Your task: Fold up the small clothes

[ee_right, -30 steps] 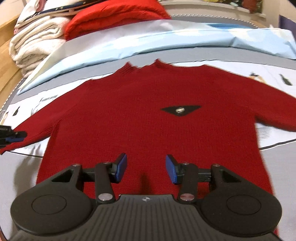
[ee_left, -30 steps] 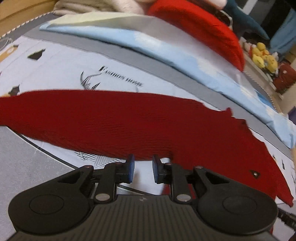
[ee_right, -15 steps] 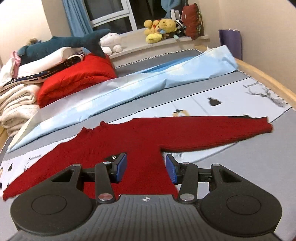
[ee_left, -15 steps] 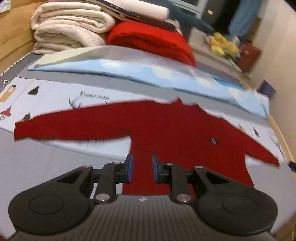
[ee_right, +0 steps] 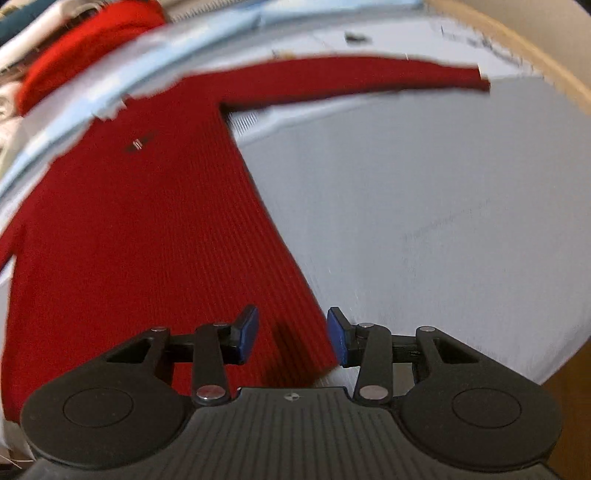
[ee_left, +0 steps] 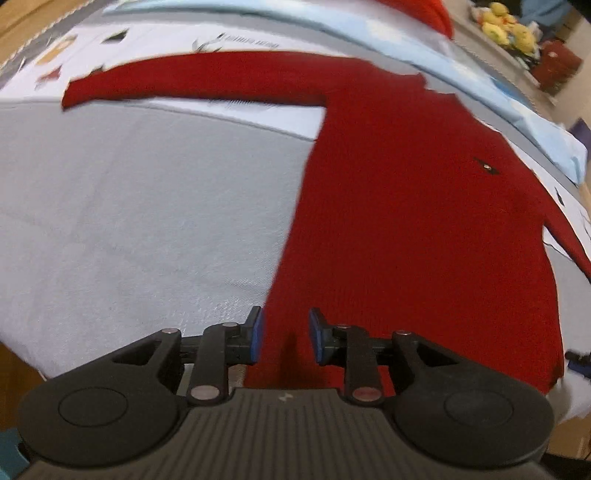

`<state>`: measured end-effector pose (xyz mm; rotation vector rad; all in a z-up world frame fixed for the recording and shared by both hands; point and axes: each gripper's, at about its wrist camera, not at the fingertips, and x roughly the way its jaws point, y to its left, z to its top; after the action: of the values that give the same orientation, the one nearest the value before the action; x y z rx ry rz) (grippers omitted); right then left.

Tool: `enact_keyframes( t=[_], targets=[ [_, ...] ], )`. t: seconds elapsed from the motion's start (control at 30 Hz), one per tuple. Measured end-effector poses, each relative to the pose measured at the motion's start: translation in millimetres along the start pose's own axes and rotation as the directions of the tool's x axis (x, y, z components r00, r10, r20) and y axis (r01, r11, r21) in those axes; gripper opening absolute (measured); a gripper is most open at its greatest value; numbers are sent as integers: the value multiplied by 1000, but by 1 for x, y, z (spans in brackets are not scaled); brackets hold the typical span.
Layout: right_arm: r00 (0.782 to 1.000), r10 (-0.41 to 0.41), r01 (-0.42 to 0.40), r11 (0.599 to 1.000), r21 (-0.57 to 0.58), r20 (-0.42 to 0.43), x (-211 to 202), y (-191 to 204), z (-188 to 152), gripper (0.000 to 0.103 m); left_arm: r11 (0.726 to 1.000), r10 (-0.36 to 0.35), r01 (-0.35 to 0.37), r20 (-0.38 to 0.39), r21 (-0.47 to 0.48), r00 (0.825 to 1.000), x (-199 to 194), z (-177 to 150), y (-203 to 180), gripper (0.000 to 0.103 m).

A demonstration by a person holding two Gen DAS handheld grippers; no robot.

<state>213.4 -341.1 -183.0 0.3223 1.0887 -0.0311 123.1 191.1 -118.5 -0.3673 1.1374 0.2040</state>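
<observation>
A small red knit sweater [ee_left: 406,221] lies flat and face up on the grey bedsheet [ee_left: 147,206], sleeves spread out to both sides. My left gripper [ee_left: 284,334] hovers over the sweater's lower left side edge. Its jaws are opening, with the red edge below the gap and the pads not pressing on it. In the right wrist view the same sweater [ee_right: 147,229] fills the left half. My right gripper [ee_right: 291,332] hangs above its lower right corner. Its jaws are closing, the hem edge lies under the gap, and the blue pads are clear of the cloth.
A light blue cloth [ee_left: 517,110] lies beyond the sweater's collar. A folded red blanket [ee_right: 85,48] and pale folded bedding sit at the head of the bed. Plush toys [ee_left: 509,31] stand on a ledge. The wooden bed rim [ee_right: 535,70] curves along the right.
Both grippers have tipped down and come near the sweater's bottom corners, left one to the left edge, right one to the right edge. The left jaws stand wider, the right slightly narrower.
</observation>
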Motion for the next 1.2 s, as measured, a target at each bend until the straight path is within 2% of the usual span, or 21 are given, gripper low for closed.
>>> enact_keyframes(
  t=[0.1,0.27,0.33,0.47,0.53,0.57,0.6,0.63,0.73,0.9,1.0,1.07,1.13,1.17,1.2],
  targets=[
    [999,-7,9,1000,25,-50,13,1,-3,44,998,-6,3,-63,-61,998,14,0,11,30],
    [996,-64,62,997,-34,-65,28,11,-2,44,999,24,-28,-112,-34,993,31,1,10,30],
    [996,-60,57,997,-53,-63,31,12,-2,45,999,22,-27,-127,-38,992,35,-2,10,30],
    [998,-13,9,998,-69,-56,28,10,-2,21,999,43,-47,-138,-24,990,41,-4,10,29],
    [999,8,-11,998,-60,-40,23,6,1,12,999,39,-41,-141,-11,989,41,-6,9,19],
    [999,27,-28,998,-48,-17,16,4,3,7,999,37,-37,-137,1,990,40,-7,8,8],
    [999,44,-44,998,-39,8,10,2,5,6,999,38,-36,-127,15,991,37,-8,6,7],
    [997,70,-69,997,-28,43,0,-1,8,6,999,38,-35,-112,29,993,32,-8,5,6],
    [992,104,-105,994,8,75,-15,-12,10,6,998,3,1,-68,55,998,9,-11,-1,6],
    [990,105,-110,993,51,94,-36,-31,4,5,998,-53,53,7,44,999,-34,-18,11,5],
    [993,75,-81,995,60,90,-41,-32,0,5,998,-37,39,-52,43,998,-27,-19,17,6],
    [999,28,-29,999,39,24,-28,-29,-4,5,998,14,-6,-104,70,994,-17,-19,13,8],
    [999,-35,35,999,5,-27,-19,-21,-9,7,990,97,-89,-70,109,993,-16,-16,9,8],
    [997,-82,82,996,-27,-4,-19,-15,-11,9,990,92,-86,-46,113,995,-20,-14,7,11],
    [993,-108,110,993,-53,39,-22,-9,-12,10,993,52,-49,-31,105,998,-24,-11,5,15]
  ],
)
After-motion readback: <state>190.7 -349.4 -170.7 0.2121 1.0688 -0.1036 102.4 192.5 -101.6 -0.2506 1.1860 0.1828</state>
